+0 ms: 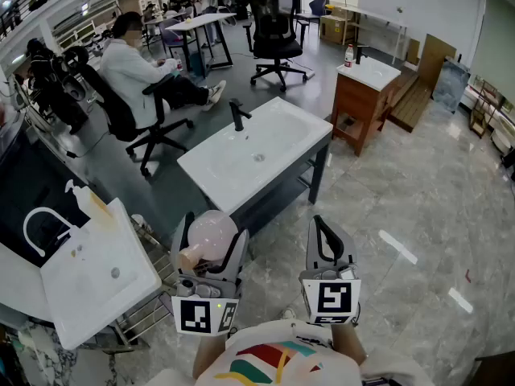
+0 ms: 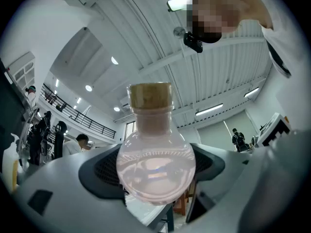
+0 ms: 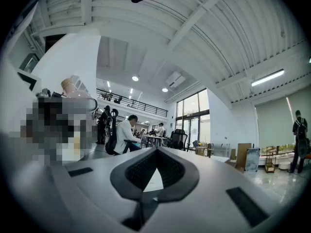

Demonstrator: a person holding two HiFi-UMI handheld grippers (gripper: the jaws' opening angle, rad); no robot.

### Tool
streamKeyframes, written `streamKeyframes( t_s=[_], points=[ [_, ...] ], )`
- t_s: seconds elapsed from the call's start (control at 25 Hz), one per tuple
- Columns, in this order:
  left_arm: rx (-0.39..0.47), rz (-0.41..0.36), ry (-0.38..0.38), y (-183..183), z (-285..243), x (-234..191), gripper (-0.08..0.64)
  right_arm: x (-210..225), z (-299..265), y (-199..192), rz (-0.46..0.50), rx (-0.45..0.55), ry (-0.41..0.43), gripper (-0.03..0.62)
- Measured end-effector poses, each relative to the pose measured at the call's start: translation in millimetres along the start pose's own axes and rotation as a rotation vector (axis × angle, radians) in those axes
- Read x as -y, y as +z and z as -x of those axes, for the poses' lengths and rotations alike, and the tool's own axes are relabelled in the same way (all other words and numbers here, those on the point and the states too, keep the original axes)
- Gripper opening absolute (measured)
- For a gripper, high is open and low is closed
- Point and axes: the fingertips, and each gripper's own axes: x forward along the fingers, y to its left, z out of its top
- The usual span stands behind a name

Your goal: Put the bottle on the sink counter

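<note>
My left gripper (image 1: 214, 230) is shut on a round pinkish glass bottle (image 1: 213, 230) with a cork stopper (image 1: 189, 256), held in the air above the floor. In the left gripper view the bottle (image 2: 155, 164) fills the space between the wide-set jaws, pressed by both pads, with its cork (image 2: 150, 96) on top. The white sink counter (image 1: 278, 135) with a black faucet (image 1: 239, 115) stands just ahead of both grippers. To the right, my right gripper (image 1: 319, 223) is shut and holds nothing; its pads (image 3: 154, 171) meet.
A second white sink (image 1: 96, 272) with a white faucet stands at the left. A wooden cabinet with a basin (image 1: 366, 75) is at the back right. A person sits in an office chair (image 1: 141, 71) behind the counter. Marble floor (image 1: 418, 207) spreads to the right.
</note>
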Motion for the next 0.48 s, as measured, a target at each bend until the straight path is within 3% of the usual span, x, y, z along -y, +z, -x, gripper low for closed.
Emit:
streamKeyframes(
  t_s=[0.48],
  points=[
    [-0.009, -0.019, 0.035, 1.9, 0.5, -11.0, 0.417, 1.4, -3.7, 0.2, 0.006, -0.01, 0.002, 0.012]
  ],
)
